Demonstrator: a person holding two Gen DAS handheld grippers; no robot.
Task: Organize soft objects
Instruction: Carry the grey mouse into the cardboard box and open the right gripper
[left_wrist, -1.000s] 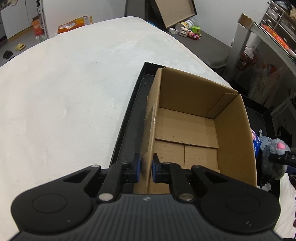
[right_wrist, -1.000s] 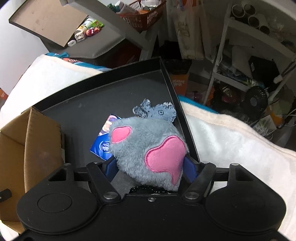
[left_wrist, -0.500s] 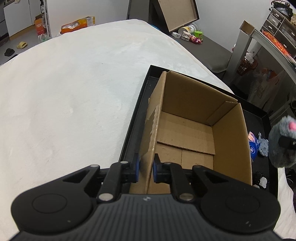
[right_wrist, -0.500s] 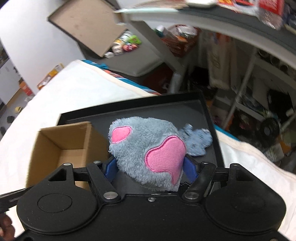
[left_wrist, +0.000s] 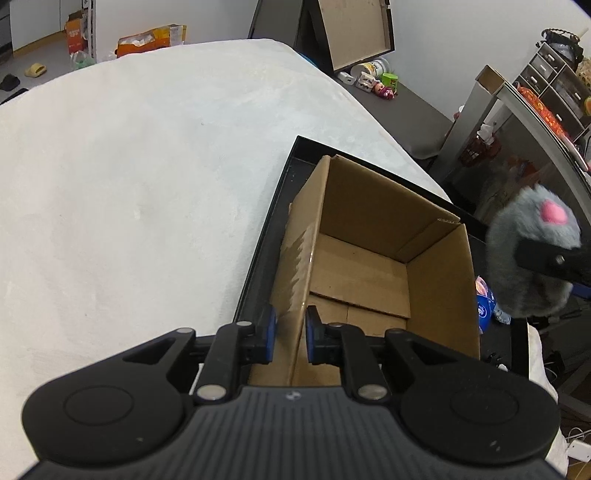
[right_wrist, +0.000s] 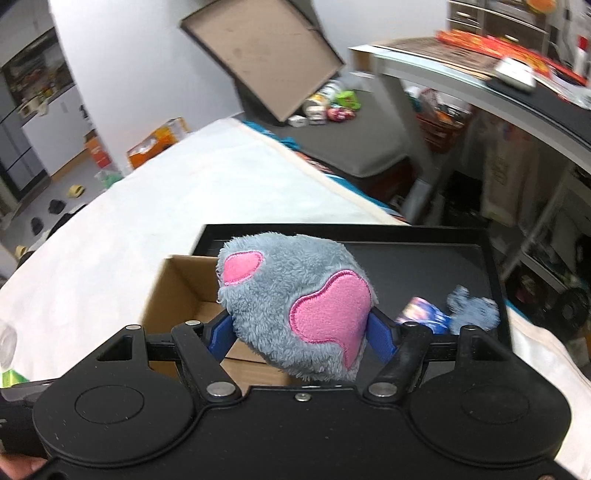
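Note:
My right gripper (right_wrist: 301, 330) is shut on a grey plush toy with pink patches (right_wrist: 295, 302) and holds it in the air above the right side of the black tray. The toy also shows in the left wrist view (left_wrist: 532, 258), right of the open cardboard box (left_wrist: 369, 266). My left gripper (left_wrist: 288, 334) is shut on the box's near left wall. The box (right_wrist: 184, 291) stands in the black tray (right_wrist: 424, 254) and is empty. A blue packet (right_wrist: 421, 314) and a small grey cloth piece (right_wrist: 474, 312) lie in the tray.
The tray (left_wrist: 280, 206) lies on a bed with a white fluffy cover (left_wrist: 129, 166). A low grey bench with toys and a leaning board (left_wrist: 354, 33) stands behind. A cluttered desk and shelves (right_wrist: 498, 92) stand to the right.
My right gripper has lifted the plush toy higher and carried it left, toward the box. My left gripper keeps its hold on the box wall.

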